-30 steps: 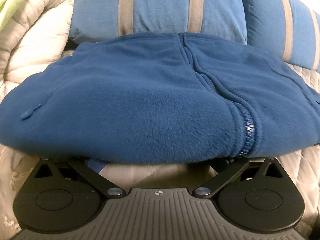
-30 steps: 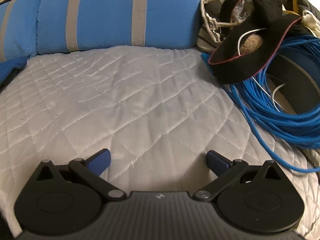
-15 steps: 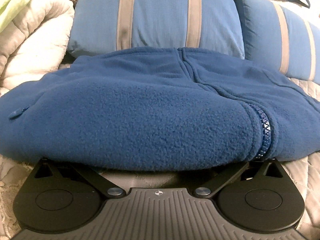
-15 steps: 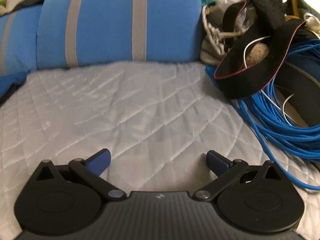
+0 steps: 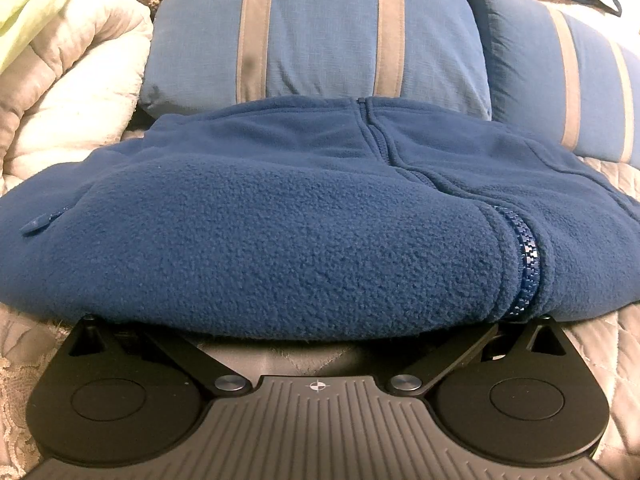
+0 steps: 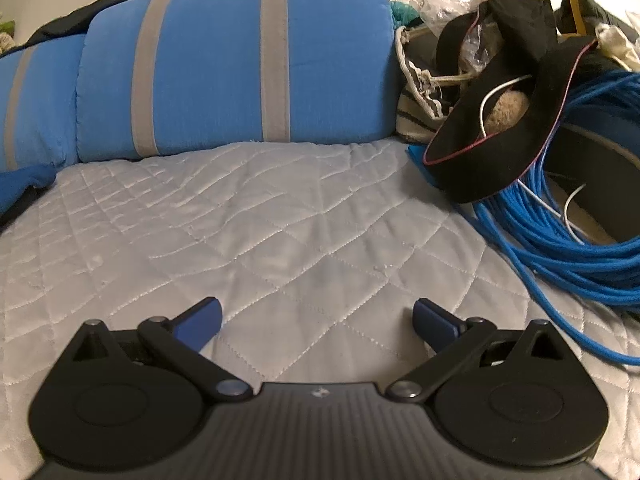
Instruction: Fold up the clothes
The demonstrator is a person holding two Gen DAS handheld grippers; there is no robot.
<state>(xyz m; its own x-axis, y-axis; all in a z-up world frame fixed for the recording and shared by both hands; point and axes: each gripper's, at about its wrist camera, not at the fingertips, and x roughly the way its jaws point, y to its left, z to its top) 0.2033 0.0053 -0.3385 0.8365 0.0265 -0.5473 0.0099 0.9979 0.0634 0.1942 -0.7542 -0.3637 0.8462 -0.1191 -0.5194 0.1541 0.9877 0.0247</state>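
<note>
A folded dark blue fleece jacket with a zipper lies on the quilted bed, filling the left wrist view. My left gripper sits low at the jacket's near edge. Its fingertips are hidden under the fleece, and the linkage arms are spread wide. In the right wrist view my right gripper stands open over the bare white quilt, nothing between its blue fingertips. A corner of the blue jacket shows at the far left there.
Blue pillows with grey stripes line the back. A white comforter is bunched at the left. To the right lie a coil of blue cable, a black hat and other clutter.
The left gripper has pushed in under the jacket's near edge; its blue fingertip, visible a second ago, is now covered. The right gripper stays open and has shifted only slightly.
</note>
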